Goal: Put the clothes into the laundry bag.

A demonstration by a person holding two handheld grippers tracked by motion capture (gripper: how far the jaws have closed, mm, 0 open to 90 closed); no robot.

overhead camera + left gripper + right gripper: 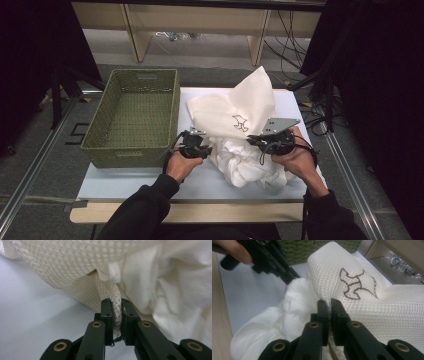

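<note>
A cream mesh bag (240, 107) with a brown emblem (357, 285) lies on the pale table (130, 182), and crumpled white cloth (247, 162) spills from its near side. My left gripper (202, 145) is at the bag's left edge. In the left gripper view its jaws (116, 302) are shut on a rolled strip of the mesh bag (62, 262), with the white cloth (175, 290) to the right. My right gripper (260, 141) is shut on the mesh at the bag's near right, and its jaws (329, 302) pinch the mesh bag (367, 302) just below the emblem.
An olive woven basket (125, 156) with nothing in it stands at the table's left, close to my left hand. Wooden shelf legs and cables lie beyond the far edge. A metal rail runs along each side of the table.
</note>
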